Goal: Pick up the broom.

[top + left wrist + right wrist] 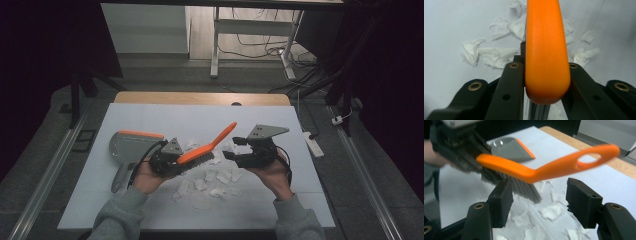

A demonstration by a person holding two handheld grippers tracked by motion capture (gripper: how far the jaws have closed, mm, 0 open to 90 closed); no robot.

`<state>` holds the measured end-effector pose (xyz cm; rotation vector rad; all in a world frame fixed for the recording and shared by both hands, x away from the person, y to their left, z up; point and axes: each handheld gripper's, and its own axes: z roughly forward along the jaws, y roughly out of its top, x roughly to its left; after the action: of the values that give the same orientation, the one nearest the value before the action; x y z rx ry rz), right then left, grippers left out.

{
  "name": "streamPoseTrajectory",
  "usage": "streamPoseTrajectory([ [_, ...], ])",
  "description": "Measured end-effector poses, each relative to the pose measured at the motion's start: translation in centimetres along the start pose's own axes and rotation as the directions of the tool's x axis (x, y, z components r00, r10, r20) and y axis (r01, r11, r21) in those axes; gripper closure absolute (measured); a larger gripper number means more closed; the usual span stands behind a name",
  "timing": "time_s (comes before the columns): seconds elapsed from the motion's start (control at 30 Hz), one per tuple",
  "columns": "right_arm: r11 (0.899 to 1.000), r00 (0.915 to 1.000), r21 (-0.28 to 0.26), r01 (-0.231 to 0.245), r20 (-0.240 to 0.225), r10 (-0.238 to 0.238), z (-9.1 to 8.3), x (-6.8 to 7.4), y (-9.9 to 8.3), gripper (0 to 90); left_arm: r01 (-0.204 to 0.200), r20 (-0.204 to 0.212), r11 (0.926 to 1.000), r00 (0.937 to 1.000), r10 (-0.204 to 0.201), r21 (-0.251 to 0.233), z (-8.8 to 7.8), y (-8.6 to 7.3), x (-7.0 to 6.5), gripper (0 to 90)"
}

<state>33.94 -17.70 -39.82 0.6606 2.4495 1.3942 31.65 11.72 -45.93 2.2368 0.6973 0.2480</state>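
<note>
Orange plastic is what I have clamped in my left gripper (167,159): the brush (207,146), pinched at its head end with the jaws pressed tight on both sides of the orange back, as the left gripper view shows. The brush hangs in the air over the middle of the tabletop (150,117), bristles down, its looped handle rising toward the far right.

My right gripper (235,155) sits just beside the brush, on its right. Its jaws are spread and hold nothing; in the right gripper view the handle crosses above and beyond the two pads without touching them.

Below the brush, torn paper scraps (212,177) lie scattered over the middle of the tabletop and toward its near edge. None of them looks gathered into a heap.

Farther out, the grey dustpan (131,145) with its orange lip lies flat toward the left edge, apart from both grippers, and I see no scraps in it.

As I judge it, only the brush pickup is done. Sweeping the scraps together, bringing the dustpan to them and loading it all remain.
</note>
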Motion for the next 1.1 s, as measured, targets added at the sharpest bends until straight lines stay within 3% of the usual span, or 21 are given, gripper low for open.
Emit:
streamPoseTrajectory([
  [0.1,0.999,0.9991,0.016,0.042,-0.008,-0.042,0.0,0.6,0.3,38.7,-0.023,0.006,0.9994,0.9997,0.023,0.026,0.0,0.3,-0.3,78.2],
  [0.23,0.998,0.9977,0.024,0.062,-0.029,-0.062,0.1,1.0,0.5,40.0,-0.036,0.015,0.9983,0.9993,0.035,0.047,0.4,0.5,-0.5,78.2],
  [0.3,0.994,0.9948,0.045,0.099,-0.03,-0.097,0.5,1.4,0.6,39.8,-0.058,0.021,0.9959,0.9982,0.056,0.07,0.7,0.8,-0.7,78.2],
  [0.47,0.989,0.9916,0.08,0.128,-0.03,-0.126,0.9,1.7,0.6,39.3,-0.107,0.03,0.9879,0.9941,0.104,0.112,1.4,1.3,-1.3,78.2],
  [0.5,0.981,0.9888,0.121,0.15,-0.017,-0.149,1.2,1.7,0.5,38.4,-0.125,0.035,0.9845,0.992,0.121,0.124,1.5,1.4,-1.4,78.2],
  [0.53,0.981,0.9888,0.121,0.15,-0.017,-0.149,1.2,1.7,0.5,38.4,-0.131,0.035,0.9835,0.9912,0.128,0.125,1.6,1.5,-1.5,78.2],
  [0.6,0.975,0.9856,0.146,0.169,-0.019,-0.168,1.4,1.8,0.5,37.4,-0.152,0.036,0.9794,0.9883,0.148,0.133,1.9,1.8,-1.9,78.2],
  [0.63,0.966,0.9823,0.177,0.187,-0.029,-0.185,1.7,1.9,0.4,36.8,-0.166,0.035,0.9764,0.986,0.163,0.138,2.0,2.0,-2.1,78.2],
  [0.67,0.966,0.9823,0.177,0.187,-0.029,-0.185,1.7,1.9,0.4,36.8,-0.173,0.035,0.9748,0.9848,0.17,0.141,2.1,2.1,-2.2,78.2],
  [0.7,0.955,0.9773,0.207,0.212,-0.041,-0.208,2.1,2.1,0.3,36.3,-0.182,0.04,0.9727,0.9831,0.179,0.144,2.3,2.2,-2.4,78.2],
  [0.8,0.948,0.9747,0.228,0.224,-0.05,-0.218,2.3,2.1,0.2,36.3,-0.205,0.041,0.9673,0.9786,0.201,0.149,2.6,2.5,-2.8,78.2],
  [0.9,0.927,0.9651,0.268,0.262,-0.075,-0.251,2.8,2.2,-0.2,34.9,-0.221,0.051,0.9633,0.9751,0.216,0.152,2.8,2.7,-3.0,78.2],
  [0.97,0.924,0.9647,0.277,0.263,-0.077,-0.252,2.9,2.2,-0.3,35.2,-0.235,0.056,0.9599,0.9718,0.229,0.152,2.9,2.9,-3.2,78.2],
  [1.0,0.918,0.9641,0.295,0.266,-0.083,-0.252,3.1,2.1,-0.4,35.5,-0.246,0.061,0.9571,0.969,0.239,0.153,2.9,3.0,-3.3,78.2],
  [1.03,0.901,0.9604,0.332,0.279,-0.09,-0.264,3.5,2.0,-0.6,36.8,-0.256,0.066,0.9546,0.9664,0.248,0.152,3.0,3.2,-3.4,78.2],
  [1.1,0.896,0.9601,0.346,0.279,-0.093,-0.263,3.6,2.0,-0.7,38.4,-0.269,0.071,0.9513,0.9627,0.261,0.151,3.1,3.4,-3.6,78.2],
])
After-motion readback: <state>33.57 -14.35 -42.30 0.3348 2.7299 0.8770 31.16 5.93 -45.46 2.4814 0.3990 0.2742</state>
